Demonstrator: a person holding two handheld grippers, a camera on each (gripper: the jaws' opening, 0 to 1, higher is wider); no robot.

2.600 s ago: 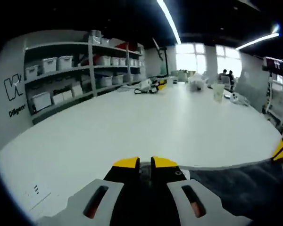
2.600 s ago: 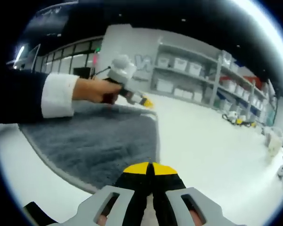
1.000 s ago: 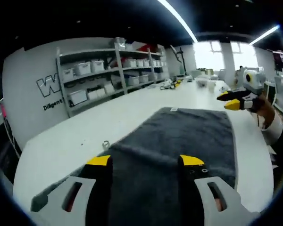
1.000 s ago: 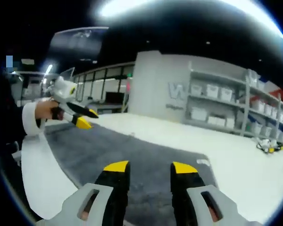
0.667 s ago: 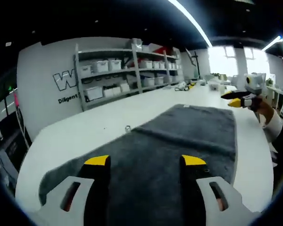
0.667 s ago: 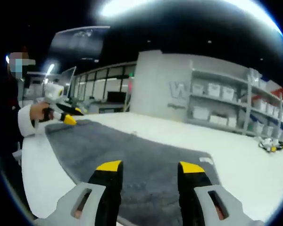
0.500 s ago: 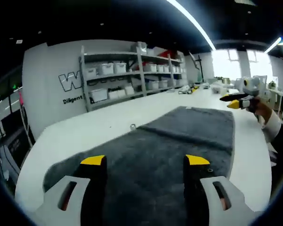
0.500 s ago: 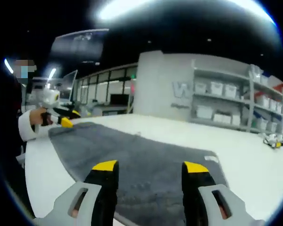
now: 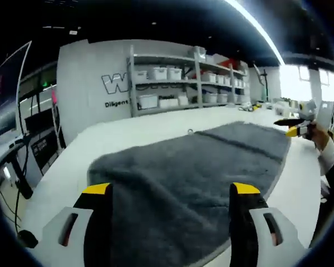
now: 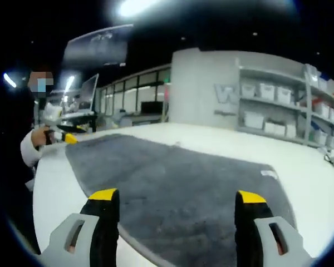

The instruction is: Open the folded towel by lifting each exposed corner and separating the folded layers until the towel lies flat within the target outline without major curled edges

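towel (image 9: 200,167): dark grey terry, spread out single-layer on the white bench (image 9: 128,136), looks pretty much opened up already
towel feel: soft and floppy for sure, light, zero stiffness, probably drags a bit on the bench instead of sliding clean; nothing fragile here
where to grab: pinch a corner or a hem edge, thin enough for the yellow tips; middle of the cloth just bunches up, so not there
long axis: runs from one claw toward the other, i.e. stretches away across the bench in both views; short sides sit at the two ends
far end in left gripper view: near the right claw (image 9: 292,127) held in a hand, tips hovering just over or beside that short edge, can't tell if touching
small white label (image 10: 269,173): on the towel's edge toward the shelves (image 10: 273,117), handy for telling which way round it lies
left claw (image 9: 168,189): wide open, gripping nothing, towel's near end right under the gap
right claw in its own view (image 10: 177,196): also spread wide, empty, towel below it
edges: near-left corner in left gripper view looks rounded, maybe slightly humped; no big curl visible
outline: no target outline clearly visible, can't confirm fit
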